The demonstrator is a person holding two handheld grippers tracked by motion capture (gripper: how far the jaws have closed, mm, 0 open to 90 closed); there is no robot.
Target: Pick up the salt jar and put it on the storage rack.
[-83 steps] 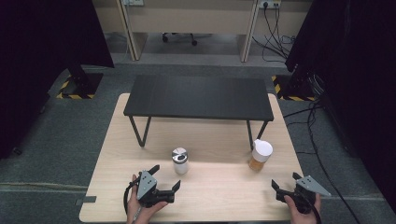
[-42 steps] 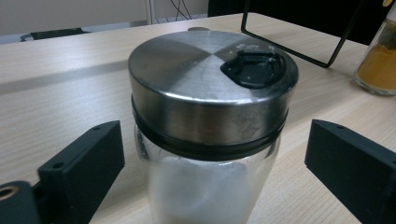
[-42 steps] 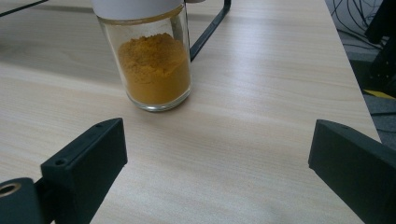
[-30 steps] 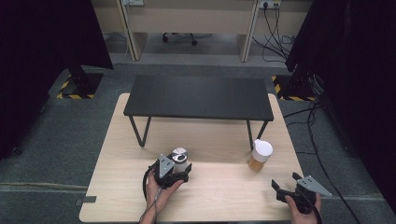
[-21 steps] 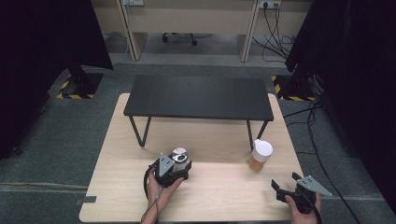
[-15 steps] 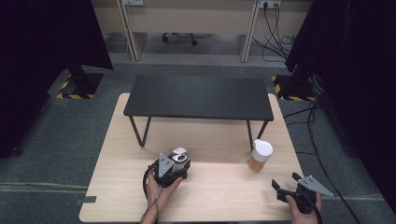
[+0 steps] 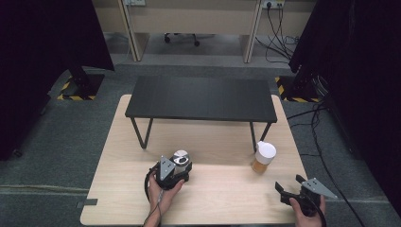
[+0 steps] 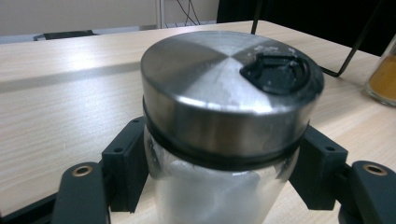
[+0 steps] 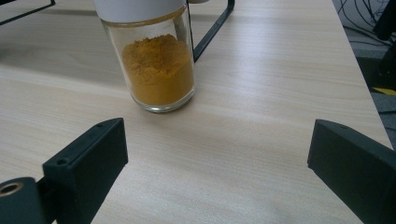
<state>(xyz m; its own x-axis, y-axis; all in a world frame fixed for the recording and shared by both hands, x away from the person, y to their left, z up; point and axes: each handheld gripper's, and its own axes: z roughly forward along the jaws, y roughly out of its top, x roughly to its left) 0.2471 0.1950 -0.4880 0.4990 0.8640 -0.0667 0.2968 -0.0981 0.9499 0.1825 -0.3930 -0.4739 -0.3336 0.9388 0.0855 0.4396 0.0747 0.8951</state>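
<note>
A glass jar with a steel lid (image 7: pixel 180 158) stands on the wooden table (image 7: pixel 213 201), left of centre. My left gripper (image 7: pixel 181 166) has just been closing on it. In the left gripper view the pads press both sides of the jar's glass body (image 8: pixel 219 196) under the lid (image 8: pixel 229 84). A white-capped jar of orange powder (image 7: pixel 263 157) stands to the right. My right gripper (image 7: pixel 289 184) rests near the table's front right corner. It is open, and the orange jar (image 9: pixel 159 70) stands apart, ahead of its jaws (image 9: pixel 217 154).
A low black table (image 7: pixel 203 97) on thin metal legs stands across the back half of the wooden table. The orange jar is close to its right front leg (image 7: pixel 253 137). Bare wood lies between the two jars.
My left gripper has come forward from the table's front edge to the steel-lidded jar and closed around it. The right gripper and the orange jar have stayed where they were.
</note>
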